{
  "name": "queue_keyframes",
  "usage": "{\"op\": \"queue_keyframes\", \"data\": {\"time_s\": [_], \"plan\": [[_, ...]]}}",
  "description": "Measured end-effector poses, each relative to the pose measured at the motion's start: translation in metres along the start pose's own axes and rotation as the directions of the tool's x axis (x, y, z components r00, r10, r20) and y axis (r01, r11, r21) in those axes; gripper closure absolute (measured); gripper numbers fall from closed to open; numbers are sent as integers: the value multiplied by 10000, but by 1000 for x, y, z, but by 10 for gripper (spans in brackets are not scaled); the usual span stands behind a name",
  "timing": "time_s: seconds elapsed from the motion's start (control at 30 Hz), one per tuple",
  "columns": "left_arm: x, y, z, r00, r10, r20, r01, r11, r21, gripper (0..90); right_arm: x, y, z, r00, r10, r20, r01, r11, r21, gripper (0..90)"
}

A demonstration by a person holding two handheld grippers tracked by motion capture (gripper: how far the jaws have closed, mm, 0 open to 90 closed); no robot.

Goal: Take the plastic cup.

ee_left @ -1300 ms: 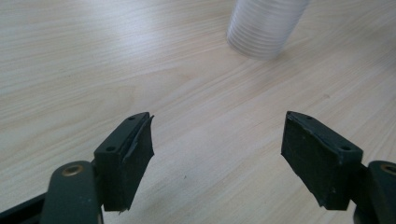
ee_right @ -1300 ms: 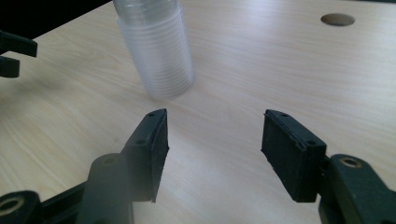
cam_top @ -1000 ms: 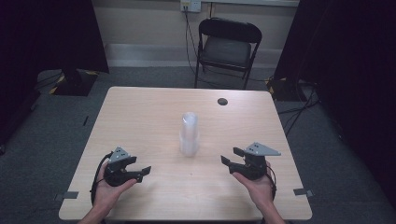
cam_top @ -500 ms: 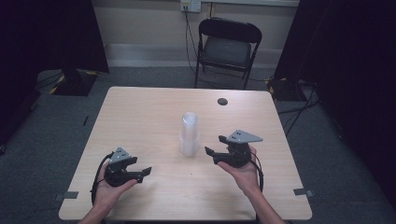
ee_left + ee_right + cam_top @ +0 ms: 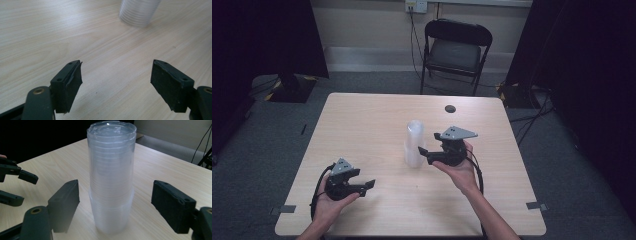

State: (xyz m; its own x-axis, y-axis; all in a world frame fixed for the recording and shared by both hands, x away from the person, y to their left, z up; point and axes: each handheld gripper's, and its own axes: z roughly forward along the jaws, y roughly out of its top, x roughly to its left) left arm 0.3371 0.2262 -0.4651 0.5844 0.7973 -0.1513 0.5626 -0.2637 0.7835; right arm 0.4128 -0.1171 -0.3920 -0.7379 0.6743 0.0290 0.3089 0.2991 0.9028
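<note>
A tall stack of clear plastic cups [image 5: 414, 144] stands upright near the middle of the table [image 5: 362, 130], nested one inside another; nothing shows inside the top one. My right claw [image 5: 115, 205] is spread wide with the stack standing between its jaws, not touching either. My left claw [image 5: 116, 82] is wide too, gripping nothing, low over the near left of the table, well apart from the stack. A small dark disc [image 5: 450, 108] lies near the far edge. Beyond stand a black folding chair [image 5: 454, 52], grey carpet and dark curtains.
</note>
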Motion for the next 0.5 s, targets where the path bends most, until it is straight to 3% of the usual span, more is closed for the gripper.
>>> {"op": "queue_keyframes", "data": {"time_s": [0.23, 0.5], "plan": [[-2, -3, -3, 9999, 73, 79, -73, 10000, -44, 250, -4, 5, 18, 9997, 197, -165, -203, 9991, -376, 191], [-2, -7, -7, 9999, 102, 106, -102, 9999, -93, 250, -4, 3, 32, 9999, 37, -152, -42, 9996, -293, 172]]}}
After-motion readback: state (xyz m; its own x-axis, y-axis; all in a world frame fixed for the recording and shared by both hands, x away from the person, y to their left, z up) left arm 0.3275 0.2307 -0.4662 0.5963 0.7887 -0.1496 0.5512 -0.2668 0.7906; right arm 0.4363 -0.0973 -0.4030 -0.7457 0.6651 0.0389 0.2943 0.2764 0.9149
